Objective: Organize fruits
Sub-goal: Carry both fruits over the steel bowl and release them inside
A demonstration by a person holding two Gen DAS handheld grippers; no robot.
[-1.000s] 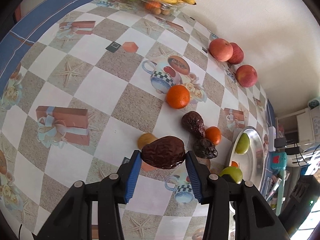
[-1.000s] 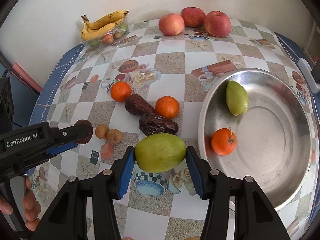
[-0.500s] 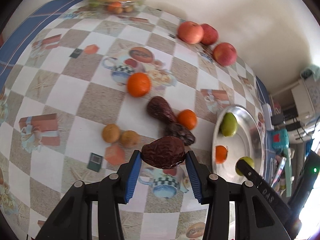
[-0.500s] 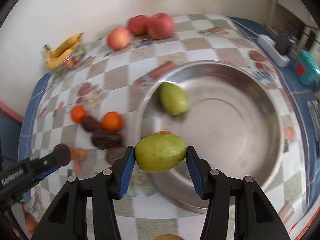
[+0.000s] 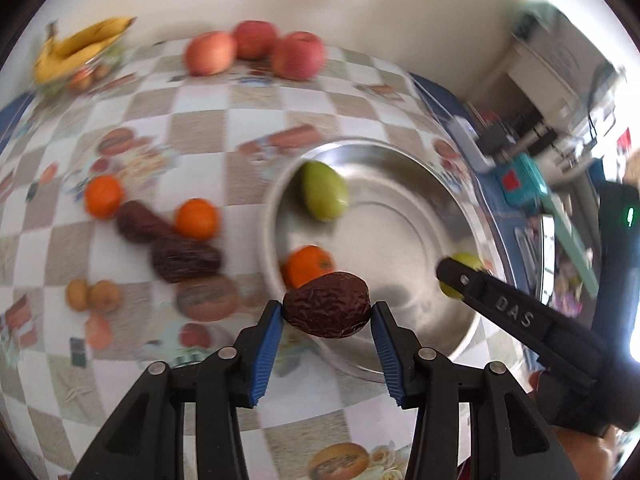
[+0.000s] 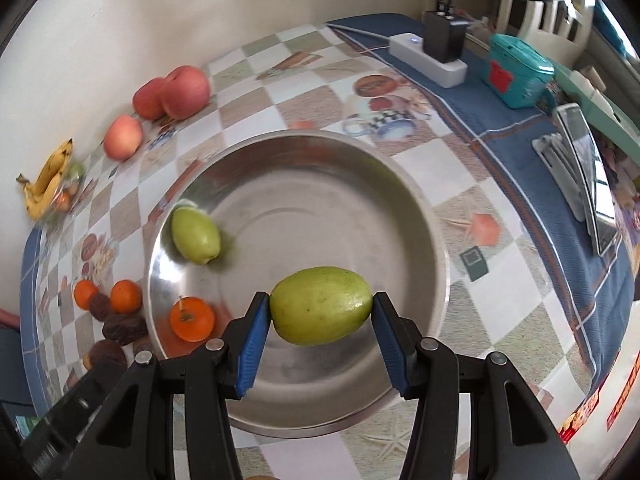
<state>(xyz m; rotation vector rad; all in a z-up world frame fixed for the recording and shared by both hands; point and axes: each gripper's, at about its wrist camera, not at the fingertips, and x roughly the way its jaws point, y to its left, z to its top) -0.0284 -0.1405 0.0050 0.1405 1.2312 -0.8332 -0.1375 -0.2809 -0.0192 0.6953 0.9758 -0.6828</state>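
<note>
Left gripper (image 5: 327, 316) is seen clamped on a wrinkled dark brown date (image 5: 326, 305), blue pads pressed to both ends, the fruit held in the air over the near rim of the steel bowl (image 5: 452, 200); right gripper (image 6: 321, 311) is pinched on a green guava (image 6: 321, 305), held lengthwise between its pads above the middle of the steel bowl (image 6: 420, 208). Inside the bowl a second green guava (image 6: 196, 234) is noted against the far left wall, and a tangerine (image 6: 191, 319) with a short stem lies at the near left wall, the two apart. On the checked tablecloth (image 6: 248, 100) left of the bowl, two more tangerines (image 5: 197, 218) and two dark dates (image 5: 185, 255) are clustered close together, with two small brown round fruits (image 5: 93, 295) just nearer. Three red apples (image 5: 256, 53) are lined along the wall, and bananas (image 5: 82, 50) rest on a clear tray at the far left corner. Much of the left wrist view is motion-blurred. A white power strip (image 6: 428, 58) and a teal box (image 6: 520, 71) are set on the blue cloth edge to the right
</note>
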